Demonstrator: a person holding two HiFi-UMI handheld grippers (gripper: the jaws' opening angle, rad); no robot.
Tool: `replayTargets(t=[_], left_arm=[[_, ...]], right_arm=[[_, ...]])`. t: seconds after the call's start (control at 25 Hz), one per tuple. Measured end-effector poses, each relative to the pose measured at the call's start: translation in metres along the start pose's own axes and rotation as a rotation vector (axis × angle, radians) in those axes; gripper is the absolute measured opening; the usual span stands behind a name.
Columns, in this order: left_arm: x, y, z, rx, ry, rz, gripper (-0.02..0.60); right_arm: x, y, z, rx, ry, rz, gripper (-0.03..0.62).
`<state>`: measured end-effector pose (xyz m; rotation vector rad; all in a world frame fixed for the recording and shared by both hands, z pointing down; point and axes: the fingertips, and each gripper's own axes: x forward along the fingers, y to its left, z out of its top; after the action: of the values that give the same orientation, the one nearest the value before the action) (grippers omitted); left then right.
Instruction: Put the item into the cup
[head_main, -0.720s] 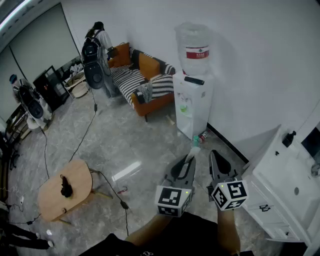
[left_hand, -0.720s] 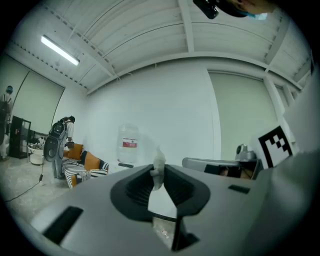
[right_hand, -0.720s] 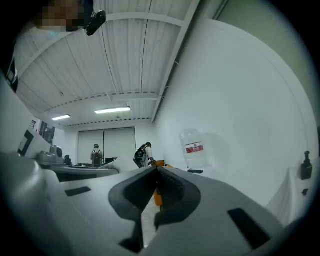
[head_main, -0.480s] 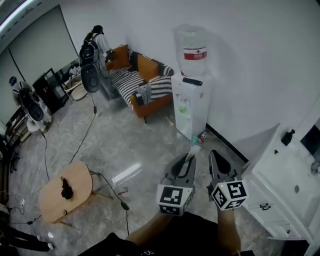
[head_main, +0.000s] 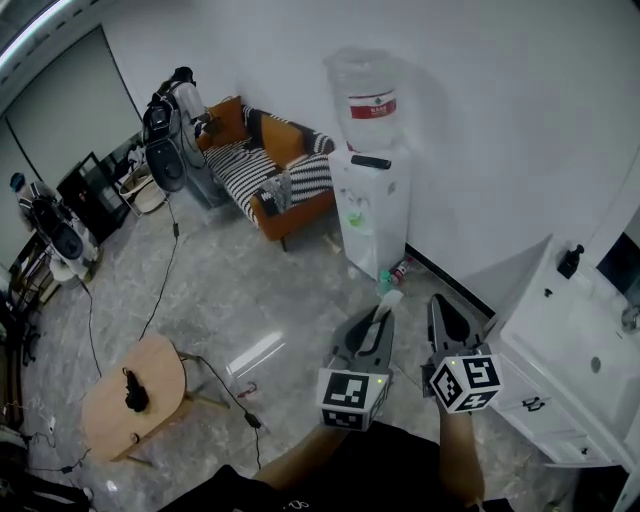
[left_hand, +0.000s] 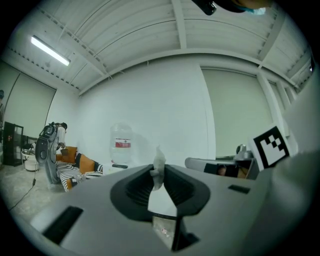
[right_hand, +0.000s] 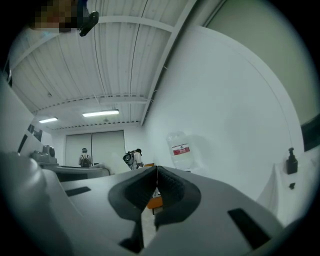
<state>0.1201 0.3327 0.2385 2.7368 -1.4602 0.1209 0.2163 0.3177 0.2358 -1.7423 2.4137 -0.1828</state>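
One white tissue (left_hand: 159, 161) sits clamped in left gripper (left_hand: 158, 169) (right gripper (right_hand: 156, 172) closed, empty).

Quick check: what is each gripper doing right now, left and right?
Left gripper: closed on a white paper scrap.
Right gripper: closed, nothing between its jaws.

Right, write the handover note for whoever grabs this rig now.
Left hand-held gripper: shut on a crumpled white paper scrap, held in mid-air above the grey marble floor.
Right hand-held gripper: shut, empty.
Cup: not in any view. A white water dispenser stands ahead.
Done: scrap is in the grip.
Left: find the cup, drop the scrap in.
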Motion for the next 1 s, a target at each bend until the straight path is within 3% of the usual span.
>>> replayTargets(t=[0.44,1.0], left_arm=[[0.013,0.0,-0.001,-0.018,0.015,-0.015,0.064],[0.012,0.01,0.009,-0.009,-0.004,0.015,0.064]], right_arm=[[0.01,-0.012,-0.002,0.01,0.017,-0.021,0.011],[0.023,-0.007,-0.001,0.0,0.029,0.025,0.011]])
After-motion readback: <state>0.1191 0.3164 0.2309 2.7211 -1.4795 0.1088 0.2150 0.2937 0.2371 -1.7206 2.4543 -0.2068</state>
